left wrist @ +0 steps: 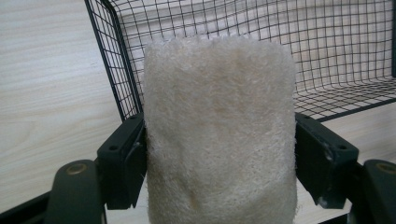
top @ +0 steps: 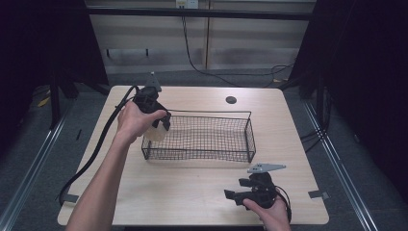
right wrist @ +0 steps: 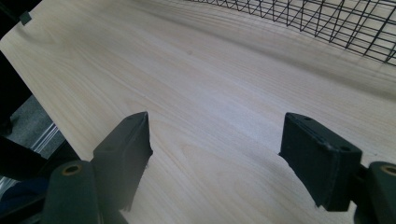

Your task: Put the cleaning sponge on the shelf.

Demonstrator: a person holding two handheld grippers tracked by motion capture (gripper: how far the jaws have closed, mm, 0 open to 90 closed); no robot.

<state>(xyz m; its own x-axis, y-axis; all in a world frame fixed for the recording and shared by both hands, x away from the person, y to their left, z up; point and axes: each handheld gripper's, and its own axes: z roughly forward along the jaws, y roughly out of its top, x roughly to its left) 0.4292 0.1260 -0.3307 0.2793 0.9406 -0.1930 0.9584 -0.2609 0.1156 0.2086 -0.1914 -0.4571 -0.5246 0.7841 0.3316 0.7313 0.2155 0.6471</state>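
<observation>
A cream, fibrous loofah sponge (left wrist: 219, 130) stands upright between the jaws of my left gripper (left wrist: 219, 158), which is shut on it. In the high view the left gripper (top: 161, 122) hangs over the left end of a black wire basket (top: 240, 154), with the pale sponge (top: 155, 132) just at the basket's left wall. The basket's mesh (left wrist: 336, 42) rises behind the sponge in the left gripper view. My right gripper (top: 235, 196) rests low over the table's front right part, open, with bare wood between its jaws (right wrist: 215, 154).
The light wooden table (top: 192, 187) has a dark round hole (top: 231, 100) near its back edge. A thick black cable (top: 96, 149) trails from the left gripper off the table's left side. The basket's edge (right wrist: 327, 23) shows at the top of the right gripper view.
</observation>
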